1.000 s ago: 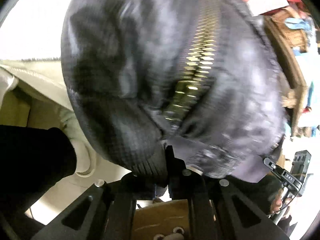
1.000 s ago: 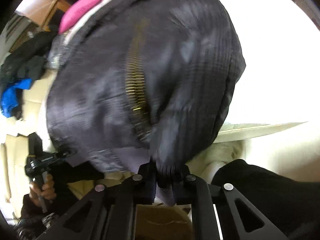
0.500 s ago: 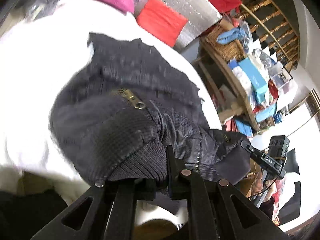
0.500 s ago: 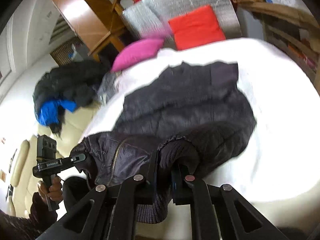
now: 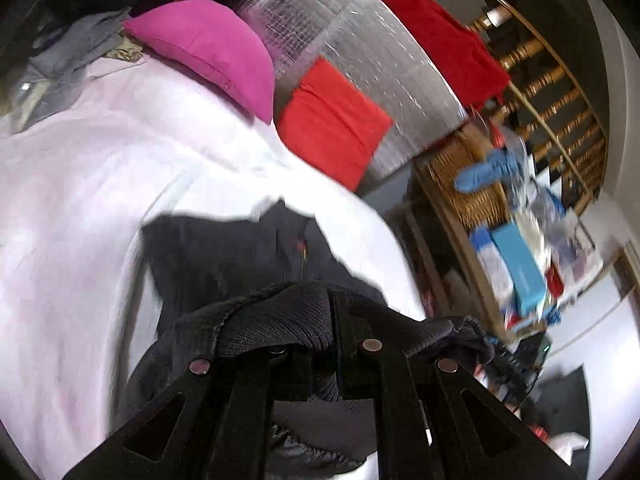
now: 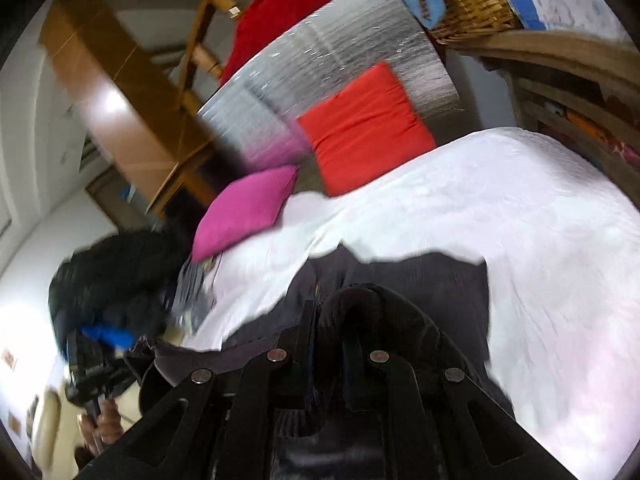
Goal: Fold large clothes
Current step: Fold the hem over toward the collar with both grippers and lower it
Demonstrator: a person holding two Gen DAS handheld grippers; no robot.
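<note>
A large black jacket lies spread on the white bed, its far part flat on the sheet. It also shows in the right wrist view. My left gripper is shut on the jacket's ribbed hem, which bunches over its fingers. My right gripper is shut on the other ribbed hem corner in the same way. Both hold the near edge low over the bed.
A pink cushion and a red cushion lean at the head of the bed against a silver panel. Wooden shelves with a wicker basket and boxes stand right. A pile of dark clothes lies left.
The jacket was lifted in front of both cameras and has come down flat on the bed. Both grippers have moved forward and down, still holding the hem.
</note>
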